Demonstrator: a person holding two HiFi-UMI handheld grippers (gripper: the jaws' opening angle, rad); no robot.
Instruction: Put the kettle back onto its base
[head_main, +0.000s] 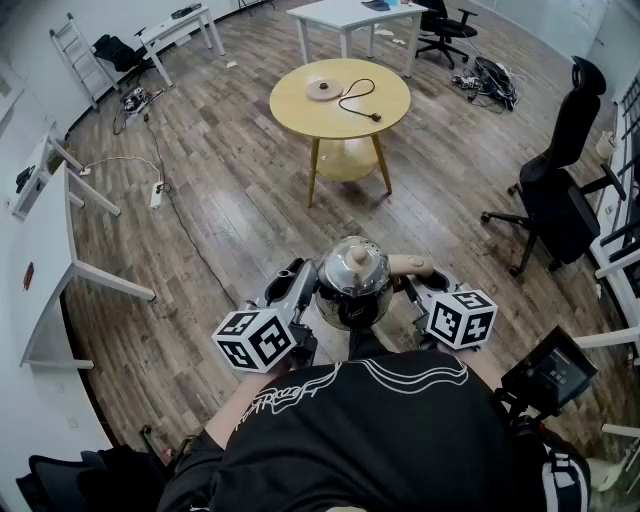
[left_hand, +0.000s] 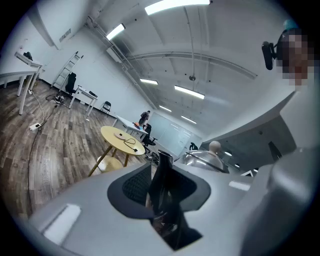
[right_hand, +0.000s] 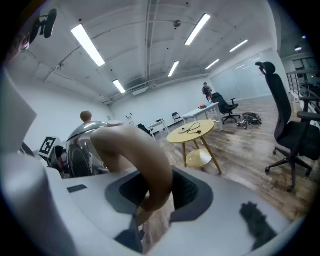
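Note:
A shiny steel kettle (head_main: 353, 282) with a round knob on its lid hangs in front of the person's chest, held between both grippers. My left gripper (head_main: 302, 283) is shut on the black spout (left_hand: 162, 182) at the kettle's left side. My right gripper (head_main: 418, 284) is shut on the tan curved handle (right_hand: 147, 162) at its right side, and the steel body (right_hand: 82, 147) shows beyond it. The round kettle base (head_main: 324, 89) with its black cord lies on the yellow round table (head_main: 385, 85) a few steps ahead across the wooden floor.
A black office chair (head_main: 560, 190) stands to the right. White desks (head_main: 45, 250) line the left wall, with a power strip and cable (head_main: 157, 193) on the floor near them. Another white table (head_main: 350, 15) and a chair stand beyond the yellow one.

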